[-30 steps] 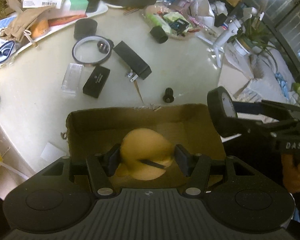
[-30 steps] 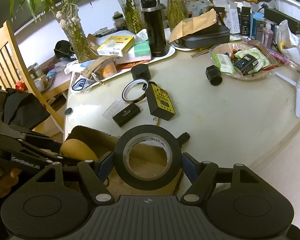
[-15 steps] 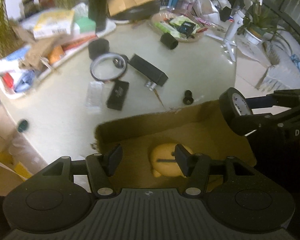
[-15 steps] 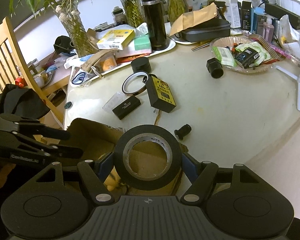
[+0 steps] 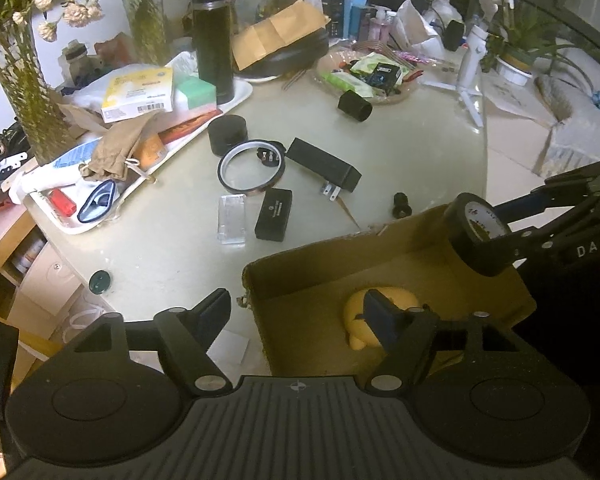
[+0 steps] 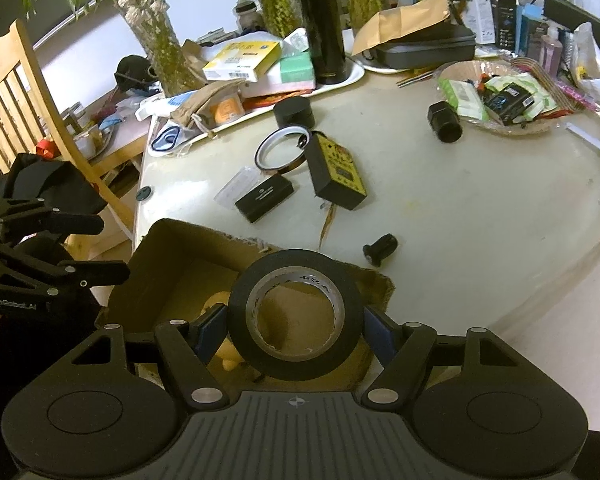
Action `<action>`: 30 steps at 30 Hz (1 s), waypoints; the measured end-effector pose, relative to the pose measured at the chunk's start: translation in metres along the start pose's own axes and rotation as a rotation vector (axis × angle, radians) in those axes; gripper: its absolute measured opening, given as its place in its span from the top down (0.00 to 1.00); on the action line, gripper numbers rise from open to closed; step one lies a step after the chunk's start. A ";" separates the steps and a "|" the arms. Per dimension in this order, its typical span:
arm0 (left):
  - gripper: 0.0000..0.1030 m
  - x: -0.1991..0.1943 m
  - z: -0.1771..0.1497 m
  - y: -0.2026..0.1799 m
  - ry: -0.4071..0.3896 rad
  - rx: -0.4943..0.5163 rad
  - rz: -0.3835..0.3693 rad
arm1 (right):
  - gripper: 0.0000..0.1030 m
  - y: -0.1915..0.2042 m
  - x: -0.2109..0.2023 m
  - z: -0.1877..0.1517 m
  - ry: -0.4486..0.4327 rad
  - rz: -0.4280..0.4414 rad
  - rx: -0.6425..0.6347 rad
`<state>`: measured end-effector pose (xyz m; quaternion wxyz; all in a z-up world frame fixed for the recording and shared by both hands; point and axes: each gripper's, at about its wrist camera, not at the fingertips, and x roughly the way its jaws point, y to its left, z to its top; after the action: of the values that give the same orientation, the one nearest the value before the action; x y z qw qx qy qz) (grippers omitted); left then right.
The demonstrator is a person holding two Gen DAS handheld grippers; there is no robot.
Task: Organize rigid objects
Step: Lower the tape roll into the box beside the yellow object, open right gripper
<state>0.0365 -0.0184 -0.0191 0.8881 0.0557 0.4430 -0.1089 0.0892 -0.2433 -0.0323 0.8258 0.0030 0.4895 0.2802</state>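
Observation:
An open cardboard box [image 5: 300, 280] sits at the table's near edge and also shows in the right wrist view [image 6: 168, 264]. A yellow rounded object [image 5: 356, 308] lies inside it, partly hidden behind my fingers in both views [image 6: 216, 300]. My left gripper [image 5: 300, 312] is open and empty above the box's left wall. My right gripper [image 6: 296, 330] is shut on a black tape roll [image 6: 296, 276], held over the box's right side; the roll also shows in the left wrist view [image 5: 476, 240].
On the table lie a black charger block [image 5: 324, 164], a thin tape ring [image 5: 252, 166], a small black case [image 5: 274, 214], a clear plastic piece [image 5: 232, 218], a black knob [image 5: 400, 204] and a black cylinder [image 5: 228, 130]. A cluttered white tray [image 5: 100, 160] stands at left.
My left gripper let go of the yellow object into the box, opened wide, then rose and drew back to the left. My right gripper kept hold of the tape roll.

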 end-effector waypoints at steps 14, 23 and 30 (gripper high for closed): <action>0.27 -0.004 -0.006 0.006 -0.009 -0.004 0.021 | 0.04 0.005 0.000 0.007 -0.033 -0.024 -0.034; 0.27 -0.004 -0.005 0.009 -0.009 -0.012 0.034 | 0.04 -0.001 -0.001 0.002 -0.016 -0.034 -0.020; 0.27 -0.004 0.001 0.010 -0.015 0.006 0.035 | 0.04 -0.004 0.001 0.000 -0.011 -0.051 0.003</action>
<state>0.0373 -0.0087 -0.0158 0.8930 0.0652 0.4351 -0.0950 0.0915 -0.2461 -0.0335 0.8354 -0.0067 0.4852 0.2582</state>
